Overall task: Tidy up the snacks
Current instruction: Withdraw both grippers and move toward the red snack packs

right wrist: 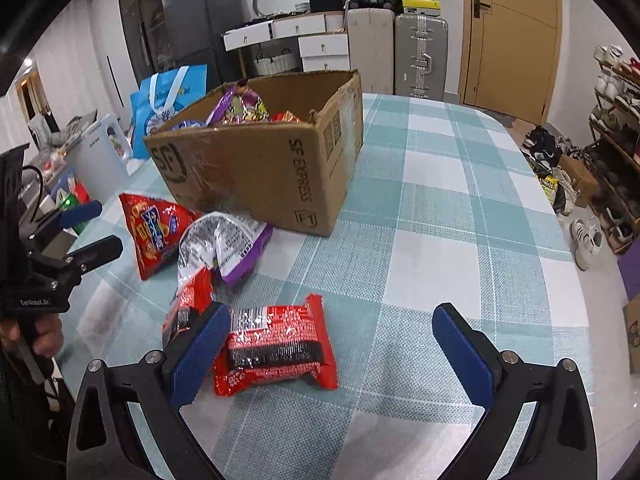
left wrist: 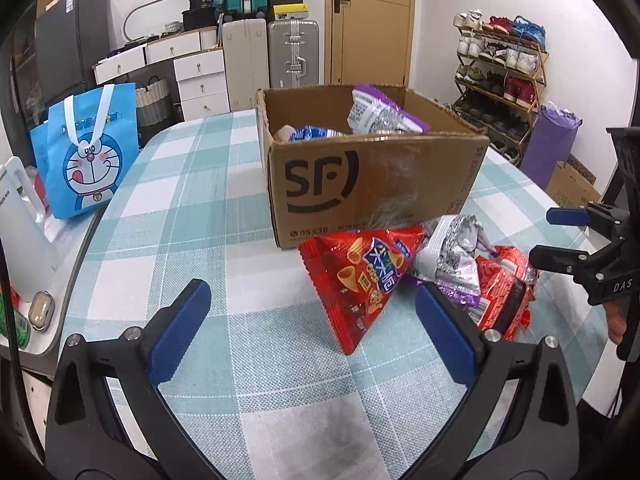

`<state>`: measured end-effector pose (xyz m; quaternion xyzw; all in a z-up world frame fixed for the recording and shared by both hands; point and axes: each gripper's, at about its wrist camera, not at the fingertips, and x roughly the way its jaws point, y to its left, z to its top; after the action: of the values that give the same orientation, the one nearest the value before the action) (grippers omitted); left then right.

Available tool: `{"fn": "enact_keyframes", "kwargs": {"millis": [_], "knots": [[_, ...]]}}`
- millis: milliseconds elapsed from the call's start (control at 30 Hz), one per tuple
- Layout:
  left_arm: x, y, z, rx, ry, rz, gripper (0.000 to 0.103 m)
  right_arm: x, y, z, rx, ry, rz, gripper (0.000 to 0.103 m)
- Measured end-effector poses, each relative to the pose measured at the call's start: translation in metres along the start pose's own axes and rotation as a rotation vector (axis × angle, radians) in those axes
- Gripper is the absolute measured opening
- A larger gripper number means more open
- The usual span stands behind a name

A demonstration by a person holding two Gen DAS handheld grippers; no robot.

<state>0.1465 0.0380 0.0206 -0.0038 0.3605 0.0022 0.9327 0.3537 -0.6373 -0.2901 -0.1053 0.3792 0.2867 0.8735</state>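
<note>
An open cardboard box (left wrist: 372, 184) marked SF stands on the checked tablecloth (left wrist: 208, 184), already holding a purple-and-silver snack bag (left wrist: 380, 114), a blue packet (left wrist: 310, 133) and, seen from my right wrist camera, a red packet (right wrist: 286, 117) at the far wall. My left gripper (left wrist: 310, 330) hovers low over the cloth with its blue pads spread wide and nothing between them; the red triangular corn-snack bag (left wrist: 360, 276) lies at 12 o'clock just past the fingertips, touching the front of the box. Beside it at 2 o'clock sit a silver-and-purple bag (left wrist: 456, 256) and a red wrapped packet (left wrist: 504, 296), overlapping. My right gripper (right wrist: 332, 344) is likewise spread wide and empty, its left pad (right wrist: 200, 354) touching the edge of a red packet with a black band (right wrist: 276, 346) that lies flat at 11 o'clock. A second red packet (right wrist: 188, 304) leans just behind that pad. Off the table at 9 o'clock stands a blue cartoon tote bag (left wrist: 86, 152); suitcases (left wrist: 294, 52) and a wooden door (left wrist: 370, 20) line the back wall, a shoe rack (left wrist: 500, 76) at 2 o'clock.
</note>
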Motion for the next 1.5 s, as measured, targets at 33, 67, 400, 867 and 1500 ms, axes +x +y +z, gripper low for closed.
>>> {"fn": "enact_keyframes", "kwargs": {"millis": [33,67,400,867,1500], "knots": [[0.002,-0.001,-0.001,0.006,0.003,0.0,0.102,0.002,0.0,-0.001,-0.006,0.01,-0.001,0.102],[0.004,-0.001,-0.001,0.012,0.006,-0.001,0.102,0.003,0.001,-0.002,-0.013,0.021,-0.002,0.102],[0.014,0.001,-0.004,0.012,0.023,0.002,0.102,0.018,0.015,-0.012,-0.1,0.082,-0.004,0.102],[0.024,0.002,-0.008,0.016,0.044,0.002,0.102,0.035,0.028,-0.016,-0.141,0.128,-0.008,0.102],[0.039,0.004,-0.011,0.01,0.077,-0.005,0.102,0.039,0.016,-0.017,-0.114,0.139,-0.036,0.102]]}}
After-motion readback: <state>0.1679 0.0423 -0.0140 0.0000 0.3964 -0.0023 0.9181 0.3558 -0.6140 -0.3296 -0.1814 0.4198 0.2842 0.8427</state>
